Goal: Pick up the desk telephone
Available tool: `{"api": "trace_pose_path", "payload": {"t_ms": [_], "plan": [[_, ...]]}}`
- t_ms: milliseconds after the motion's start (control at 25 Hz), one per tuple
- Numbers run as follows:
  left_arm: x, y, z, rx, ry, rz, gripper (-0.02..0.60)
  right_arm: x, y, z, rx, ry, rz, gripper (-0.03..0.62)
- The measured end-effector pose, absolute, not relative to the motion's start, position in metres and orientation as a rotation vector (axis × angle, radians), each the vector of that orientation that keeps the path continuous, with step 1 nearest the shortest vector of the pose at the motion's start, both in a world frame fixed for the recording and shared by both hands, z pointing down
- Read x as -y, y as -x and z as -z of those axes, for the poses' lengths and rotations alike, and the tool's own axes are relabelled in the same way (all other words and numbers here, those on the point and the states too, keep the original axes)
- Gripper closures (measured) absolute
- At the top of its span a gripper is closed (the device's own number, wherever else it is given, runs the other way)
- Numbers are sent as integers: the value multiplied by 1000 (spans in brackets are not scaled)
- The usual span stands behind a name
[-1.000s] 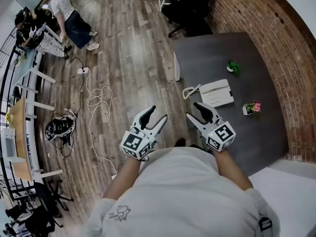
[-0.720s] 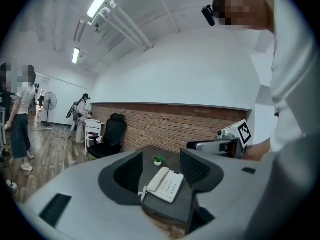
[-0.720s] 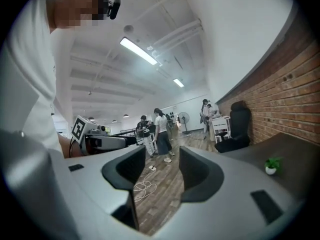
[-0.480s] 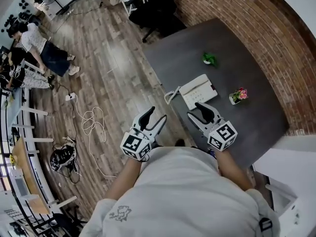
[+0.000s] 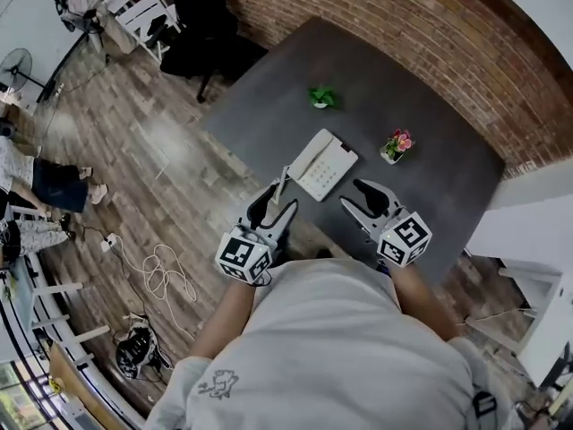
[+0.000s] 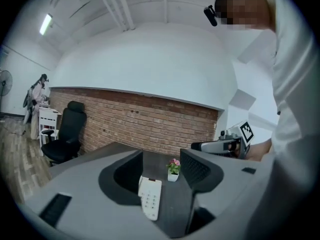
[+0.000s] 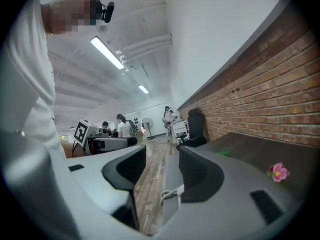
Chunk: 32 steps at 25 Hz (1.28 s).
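One white corded desk telephone near front edge of dark grey table, untouched. Two small potted plants behind it: pink-flowered plant, green plant. Left gripper, right gripper: jaws wide, empty.

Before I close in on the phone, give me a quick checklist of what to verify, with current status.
1. Left gripper jaws apart, gripping nothing: ok.
2. Right gripper jaws apart, gripping nothing: ok.
3. Desk telephone lying flat on the desk, in view: ok.
4. Grip on the telephone: not ok, neither gripper's pads are on it.
5. Flower pot standing apart from the telephone: ok.
6. Cord free of the left gripper: cannot tell.
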<state>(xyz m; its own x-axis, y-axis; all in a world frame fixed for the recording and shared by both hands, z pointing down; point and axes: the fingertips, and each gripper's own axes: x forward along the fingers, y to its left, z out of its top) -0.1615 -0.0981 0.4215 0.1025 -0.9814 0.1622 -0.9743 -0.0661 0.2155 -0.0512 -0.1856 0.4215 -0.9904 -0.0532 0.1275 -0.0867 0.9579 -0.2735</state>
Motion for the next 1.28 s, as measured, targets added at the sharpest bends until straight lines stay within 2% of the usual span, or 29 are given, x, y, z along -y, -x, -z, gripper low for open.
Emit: {"api": "trace_pose_path", "payload": {"t_ms": [600, 1000, 1280], "plan": [[171, 247, -421, 1482, -2438, -63, 334, 232, 81, -414, 2922, -769, -432, 393], [180, 266, -434, 1179, -2574, -82, 334, 214, 88, -431, 2799, -1086, -473, 401], [176, 253, -444, 958, -2625, -99, 334, 202, 85, -445, 2719, -1183, -529, 408]]}}
